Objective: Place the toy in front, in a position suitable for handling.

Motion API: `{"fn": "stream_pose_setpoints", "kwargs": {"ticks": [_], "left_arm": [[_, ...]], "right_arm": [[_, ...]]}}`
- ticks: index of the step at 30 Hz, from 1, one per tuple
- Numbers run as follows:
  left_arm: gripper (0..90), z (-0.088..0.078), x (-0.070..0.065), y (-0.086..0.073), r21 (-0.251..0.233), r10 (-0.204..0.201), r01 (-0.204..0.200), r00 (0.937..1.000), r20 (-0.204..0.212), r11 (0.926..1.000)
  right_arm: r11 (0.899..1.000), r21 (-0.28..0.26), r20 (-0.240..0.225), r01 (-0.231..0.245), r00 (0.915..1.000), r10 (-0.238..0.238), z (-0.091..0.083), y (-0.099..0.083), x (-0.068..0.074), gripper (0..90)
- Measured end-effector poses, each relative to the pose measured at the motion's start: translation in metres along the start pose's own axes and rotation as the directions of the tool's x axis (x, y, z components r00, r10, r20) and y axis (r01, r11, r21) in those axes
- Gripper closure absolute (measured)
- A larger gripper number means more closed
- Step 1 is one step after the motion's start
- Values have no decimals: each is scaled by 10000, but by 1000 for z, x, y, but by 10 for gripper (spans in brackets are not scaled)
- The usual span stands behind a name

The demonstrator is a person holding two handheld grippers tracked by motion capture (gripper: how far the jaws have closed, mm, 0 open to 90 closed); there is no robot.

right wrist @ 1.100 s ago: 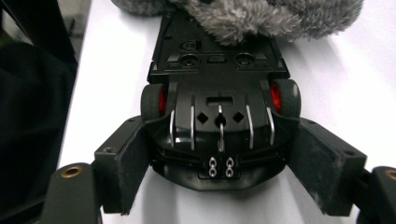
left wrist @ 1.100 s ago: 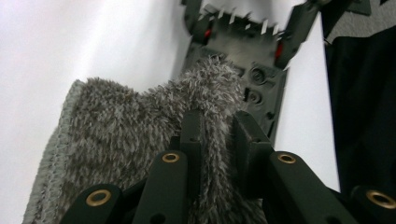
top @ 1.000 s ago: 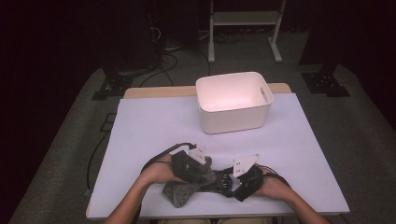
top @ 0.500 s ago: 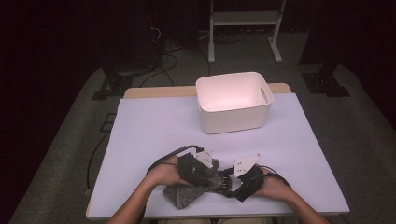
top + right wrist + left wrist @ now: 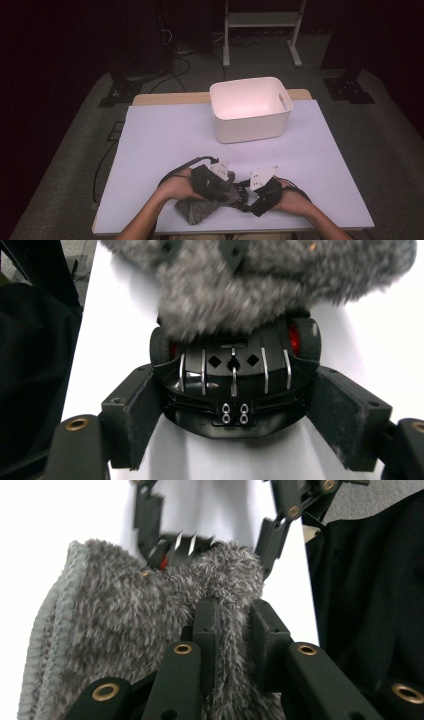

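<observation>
High view, pale tabletop (image 5: 165,135), white bin (image 5: 250,109), dark room

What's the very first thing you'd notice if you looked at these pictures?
Probably the fluffy grey knitted sock at the near edge of the table, pinched between the left gripper fingers. Poking out of it is a shiny black toy car with red wheels, and the right gripper fingers squeeze it from both sides. Farther back on the pale lilac table stands a white plastic bin with a handle slot.
</observation>
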State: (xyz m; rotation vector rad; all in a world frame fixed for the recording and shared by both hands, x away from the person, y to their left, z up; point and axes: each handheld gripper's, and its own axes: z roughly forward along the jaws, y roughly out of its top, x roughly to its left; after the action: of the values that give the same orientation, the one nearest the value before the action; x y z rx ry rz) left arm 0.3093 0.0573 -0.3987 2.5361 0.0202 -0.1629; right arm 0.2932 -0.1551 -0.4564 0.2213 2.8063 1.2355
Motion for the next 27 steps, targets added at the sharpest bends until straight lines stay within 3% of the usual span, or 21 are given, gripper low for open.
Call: {"fn": "stream_pose_setpoints", "kwargs": {"ticks": [3, 7, 10, 11, 12, 13, 16, 19, 20, 21, 27], "left_arm": [[757, 3, -3, 11, -52, 403, -403, 9992, 27, 9992], [756, 7, -2, 17, -150, 439, -440, 9990, -57, 9989], [757, 7, 0, 17, -226, 256, -266, 9987, -431, 9994], [757, 6, 3, 18, -305, 145, -172, 9963, -851, 9994], [757, 6, 3, 18, -305, 145, -172, 9963, -851, 9994], [756, 3, 7, 18, -288, -14, -22, 9921, -1258, 9996], [752, 1, 10, 16, -283, -202, 163, 9891, -1461, 9995], [752, 1, 11, 15, -378, -174, 127, 9921, -1243, 9992], [753, 3, 10, 15, -537, -73, 32, 9971, -764, 9986], [753, 5, 9, 15, -577, -34, -1, 9981, -610, 9983], [754, 5, 8, 16, -357, 89, -114, 9975, -695, 9993]], "right_arm": [[9999, -112, 29, -31, 10000, 32, 0, 2, 0, 234], [9999, -73, 86, -113, 9999, 114, 2, 3, 1, 234], [9998, -94, 58, -203, 9998, 204, 2, 3, 0, 234], [9996, -155, 20, -231, 9997, 231, 2, 3, -1, 233], [9995, -202, -14, -253, 9997, 253, 2, 3, -1, 233], [9993, -239, -18, -274, 9996, 273, 1, 3, -1, 233], [9993, -253, -13, -258, 9997, 258, 1, 3, -1, 233], [9994, -258, -19, -246, 9997, 245, 1, 3, -1, 233], [9997, -187, 16, -176, 9998, 177, 2, 3, -1, 233], [9997, -171, 22, -156, 9999, 156, 2, 3, -1, 233], [9999, -96, 22, -135, 9999, 135, 3, 2, 0, 234]]}}
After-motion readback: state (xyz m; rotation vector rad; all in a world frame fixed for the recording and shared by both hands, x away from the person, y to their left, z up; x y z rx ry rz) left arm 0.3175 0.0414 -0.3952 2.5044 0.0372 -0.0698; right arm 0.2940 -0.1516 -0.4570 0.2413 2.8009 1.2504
